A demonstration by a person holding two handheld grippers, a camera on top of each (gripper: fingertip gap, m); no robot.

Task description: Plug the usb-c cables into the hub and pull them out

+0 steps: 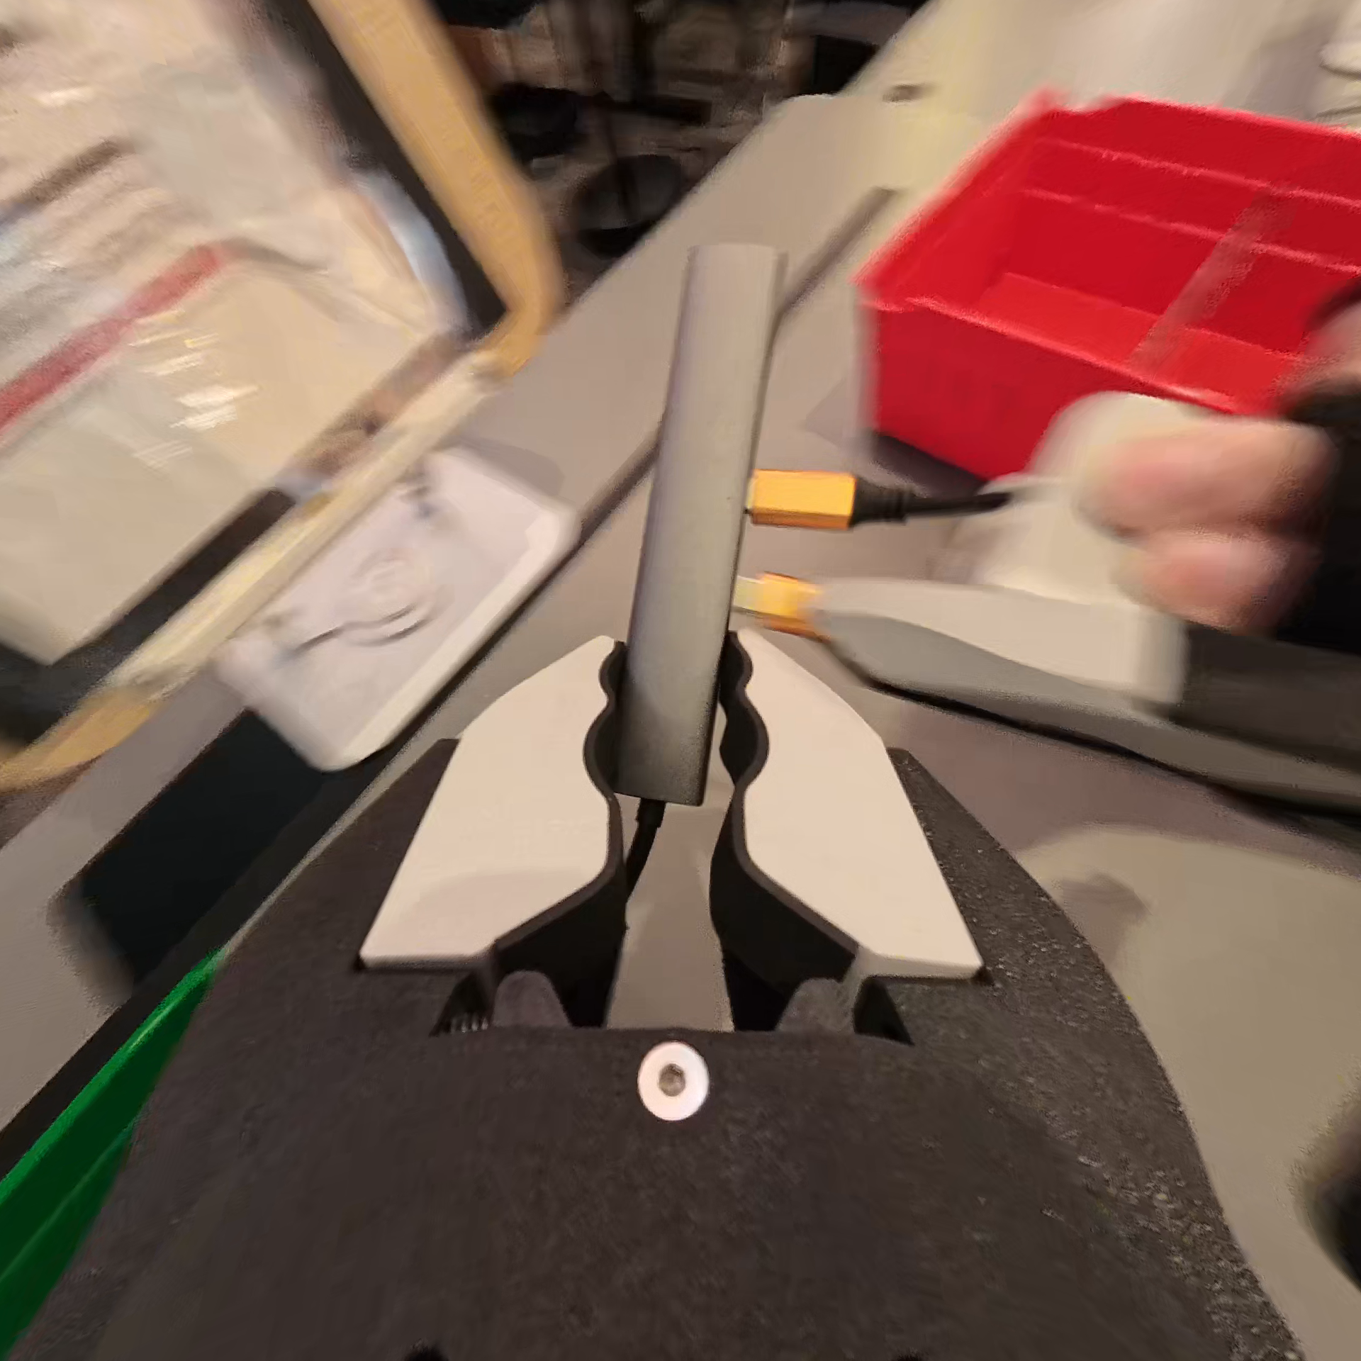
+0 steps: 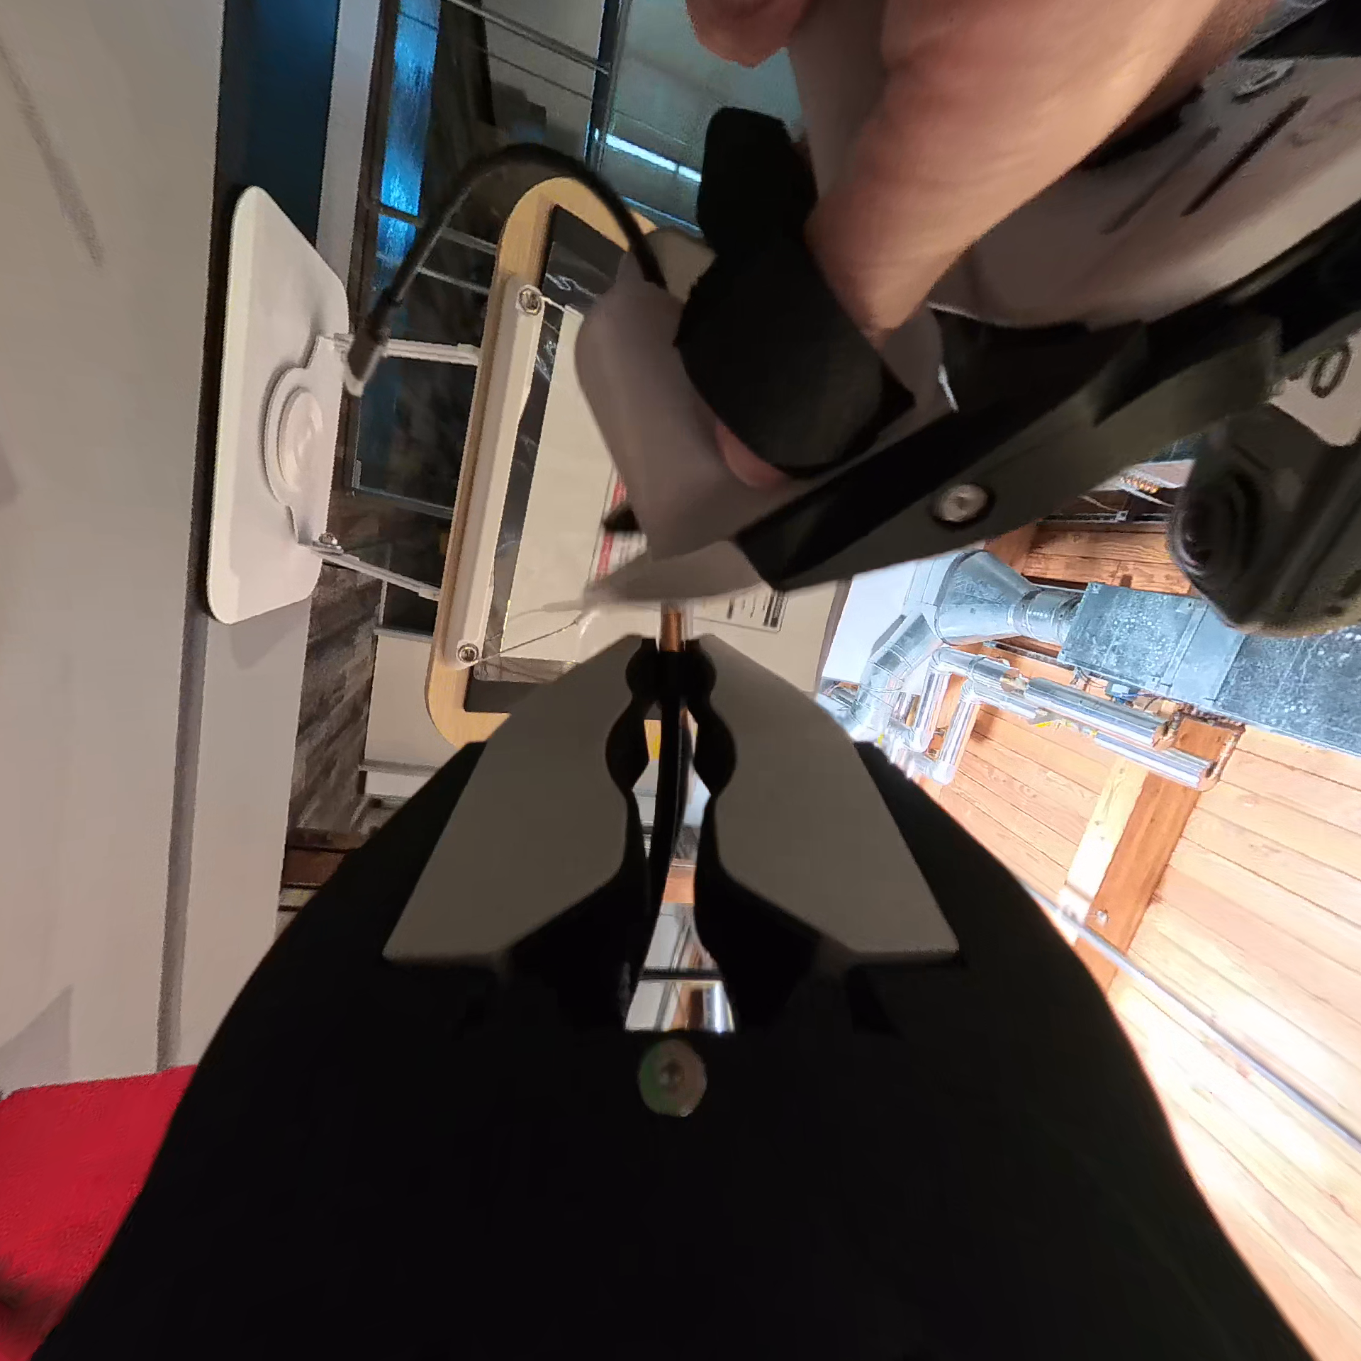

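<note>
Our left gripper (image 1: 669, 685) is clamped on the near end of the grey hub (image 1: 700, 515), which is held off the grey table (image 1: 1149, 884); our right gripper (image 2: 666, 659) is pinched on the lower orange-shelled usb-c plug (image 1: 777, 602) at the hub's side, while the upper plug (image 1: 803, 499) sits seated above it. We judge the main risk to be an off-axis load that could lever the hub within the jaws, bend a connector, or disturb the upper plug. Around them lie a red divided bin (image 1: 1105, 294), a white tray (image 1: 412, 596) and a wood-framed board (image 1: 471, 169); the right wrist view shows timber and metal ducting.
</note>
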